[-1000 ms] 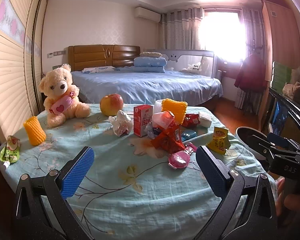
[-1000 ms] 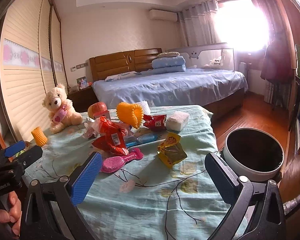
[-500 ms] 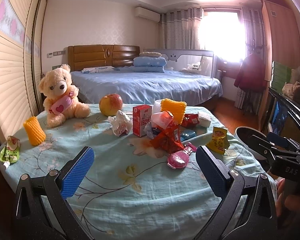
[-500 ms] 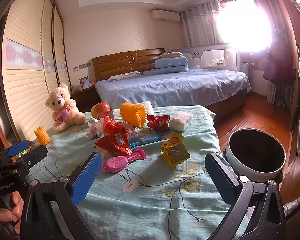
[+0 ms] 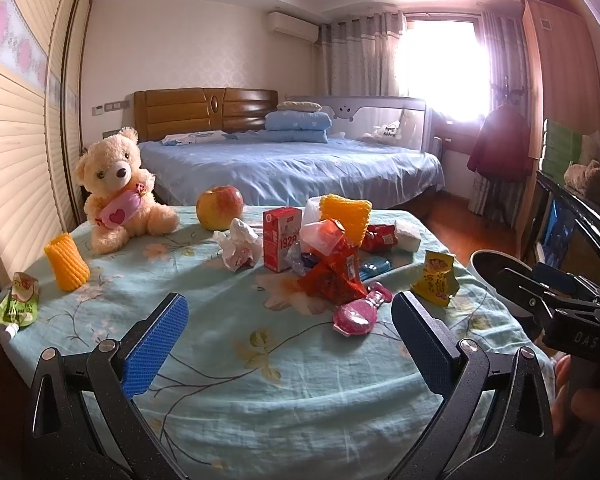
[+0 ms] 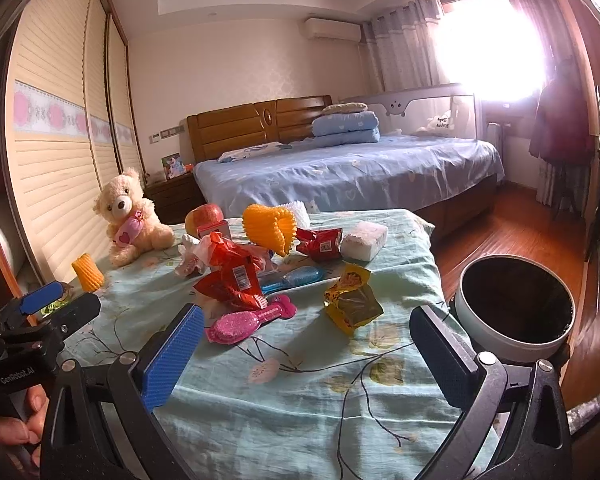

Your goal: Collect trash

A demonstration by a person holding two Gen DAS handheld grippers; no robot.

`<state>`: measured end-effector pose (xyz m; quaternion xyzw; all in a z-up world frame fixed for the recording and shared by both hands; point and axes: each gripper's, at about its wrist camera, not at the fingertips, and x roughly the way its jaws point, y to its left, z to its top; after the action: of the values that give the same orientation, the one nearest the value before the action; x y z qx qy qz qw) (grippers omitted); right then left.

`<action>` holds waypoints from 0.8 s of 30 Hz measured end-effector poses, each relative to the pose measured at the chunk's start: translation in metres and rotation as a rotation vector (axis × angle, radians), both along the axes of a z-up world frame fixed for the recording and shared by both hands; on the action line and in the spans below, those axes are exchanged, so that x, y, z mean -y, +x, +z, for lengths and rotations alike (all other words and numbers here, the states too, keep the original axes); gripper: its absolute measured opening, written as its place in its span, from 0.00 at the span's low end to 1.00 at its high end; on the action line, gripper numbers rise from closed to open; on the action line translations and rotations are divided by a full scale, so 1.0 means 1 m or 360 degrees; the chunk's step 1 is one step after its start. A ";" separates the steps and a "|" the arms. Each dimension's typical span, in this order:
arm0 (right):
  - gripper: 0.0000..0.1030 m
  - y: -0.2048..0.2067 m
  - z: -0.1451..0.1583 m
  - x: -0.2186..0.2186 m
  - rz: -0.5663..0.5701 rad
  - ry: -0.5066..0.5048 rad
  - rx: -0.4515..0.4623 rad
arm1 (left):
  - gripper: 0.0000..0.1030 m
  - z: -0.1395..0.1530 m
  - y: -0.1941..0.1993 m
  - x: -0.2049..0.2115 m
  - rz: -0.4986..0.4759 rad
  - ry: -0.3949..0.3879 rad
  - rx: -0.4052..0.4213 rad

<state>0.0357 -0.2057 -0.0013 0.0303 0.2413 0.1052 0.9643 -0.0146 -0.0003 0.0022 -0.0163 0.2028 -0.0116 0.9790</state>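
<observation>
both grippers, left (image 5: 286, 334) and right (image 6: 306, 350), hover with jaws wide apart and empty over the floral cloth (image 5: 236, 392). wrappers (image 5: 334, 276) lie heaped mid-table, a yellow packet (image 6: 350, 304) nearer the bin (image 6: 516, 306), which stands beside the table's right edge.

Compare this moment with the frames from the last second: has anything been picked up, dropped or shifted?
Only the right hand-held gripper moved, edging slightly forward toward the yellow wrapper on the table; its jaws are wide open and empty. The left hand-held gripper barely moved and is open too. Nothing was grasped or released; the trash and the bin lie unchanged.
</observation>
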 end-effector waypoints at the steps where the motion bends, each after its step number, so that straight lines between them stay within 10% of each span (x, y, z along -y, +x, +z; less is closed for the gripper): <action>1: 1.00 0.000 0.000 0.000 0.0000 -0.0001 0.0001 | 1.00 0.000 0.000 0.000 0.0001 0.0002 -0.0002; 24: 1.00 0.008 -0.010 0.004 -0.0005 0.0028 -0.0085 | 1.00 -0.015 0.021 0.002 -0.0037 -0.0009 -0.0117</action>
<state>0.0438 -0.2101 -0.0110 0.0419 0.2660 0.1050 0.9573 0.0059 -0.0022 -0.0123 -0.0170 0.2387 -0.0230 0.9707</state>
